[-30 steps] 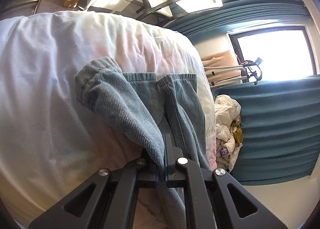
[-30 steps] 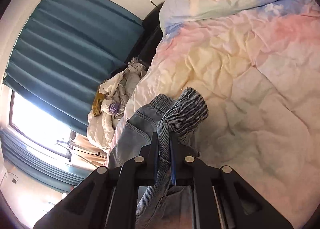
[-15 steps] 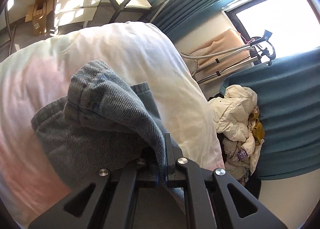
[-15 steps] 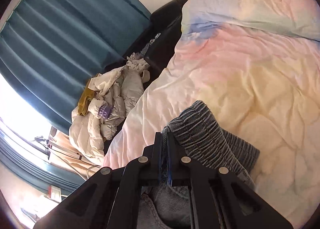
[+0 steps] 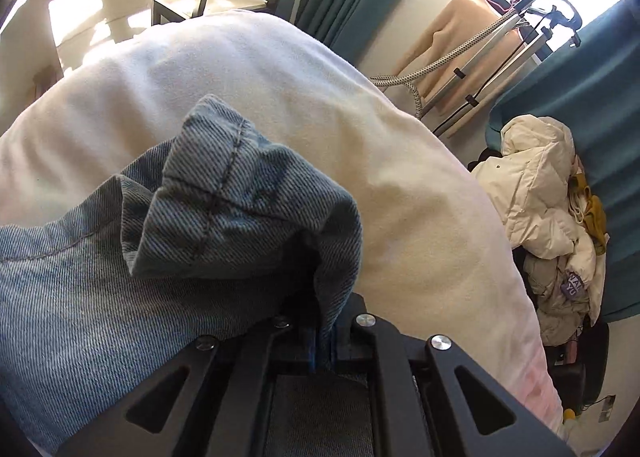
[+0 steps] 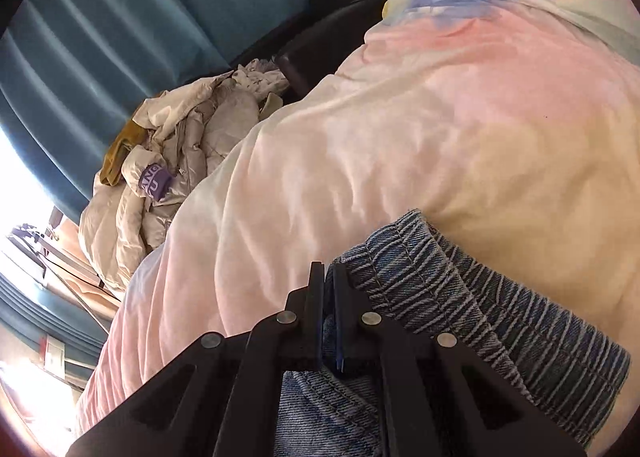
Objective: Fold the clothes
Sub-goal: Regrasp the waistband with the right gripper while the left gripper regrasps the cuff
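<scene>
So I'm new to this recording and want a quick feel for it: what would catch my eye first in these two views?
The blue denim garment fills the lower left of the left wrist view, pinched in the shut jaws of the left gripper; the right gripper clamps its striped elastic waistband. Beneath lies a pastel duvet, with a heap of cream jackets beside the bed against teal curtains.

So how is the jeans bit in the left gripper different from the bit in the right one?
The left gripper pinches a plain hem of the jeans, with smooth denim and one stitched seam. The right gripper pinches the stretchy waistband, which is bunched into ridges. The hem flops over in a loose fold; the waistband lies flatter on the blanket. Both are blue denim, clamped tight.
</scene>
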`<state>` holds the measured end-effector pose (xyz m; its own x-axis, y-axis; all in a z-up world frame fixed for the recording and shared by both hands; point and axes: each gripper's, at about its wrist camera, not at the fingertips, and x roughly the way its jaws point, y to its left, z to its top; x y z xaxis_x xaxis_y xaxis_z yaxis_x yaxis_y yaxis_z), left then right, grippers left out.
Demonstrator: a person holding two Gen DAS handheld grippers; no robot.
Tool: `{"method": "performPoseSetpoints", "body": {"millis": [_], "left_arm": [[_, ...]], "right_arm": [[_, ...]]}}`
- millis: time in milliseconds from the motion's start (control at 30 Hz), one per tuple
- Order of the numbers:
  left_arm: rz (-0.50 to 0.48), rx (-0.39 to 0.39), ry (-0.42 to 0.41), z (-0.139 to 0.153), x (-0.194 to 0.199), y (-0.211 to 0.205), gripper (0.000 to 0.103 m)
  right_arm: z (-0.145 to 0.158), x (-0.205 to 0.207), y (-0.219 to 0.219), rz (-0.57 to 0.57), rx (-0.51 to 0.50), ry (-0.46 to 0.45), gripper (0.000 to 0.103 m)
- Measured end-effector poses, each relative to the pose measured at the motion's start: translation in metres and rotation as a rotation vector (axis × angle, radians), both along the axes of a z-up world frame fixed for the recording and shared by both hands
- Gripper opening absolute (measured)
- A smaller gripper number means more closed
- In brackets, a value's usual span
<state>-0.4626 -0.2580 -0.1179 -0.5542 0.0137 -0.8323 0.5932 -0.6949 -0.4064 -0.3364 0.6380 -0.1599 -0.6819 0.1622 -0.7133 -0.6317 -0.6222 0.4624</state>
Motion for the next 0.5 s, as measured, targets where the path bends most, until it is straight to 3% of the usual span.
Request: {"method": "performPoseSetpoints", "body": {"millis": [167,267,400,500], "left_arm": [[-0.053,0.127,0.091,0.013,0.035,-0.011,0.011],[-0.106,0.142,0.135,0.028,0.068,-0.006,0.018],[-0.149,0.183,0.243,0.045,0.126,0.001,0.045],[-0.130,0.243,0.325,0.047,0.172,0.000,0.051]], "right_arm": [[0.020,0.020,0.002,0.020,-0.053,0.026,0.007],[0.040,0.045,-0.001,0.028,-0.094,0.051,0.014],[0.068,0.084,-0.013,0.054,-0.067,0.079,0.014],[0.079,0.117,-0.023,0.064,-0.060,0.097,0.015]]}}
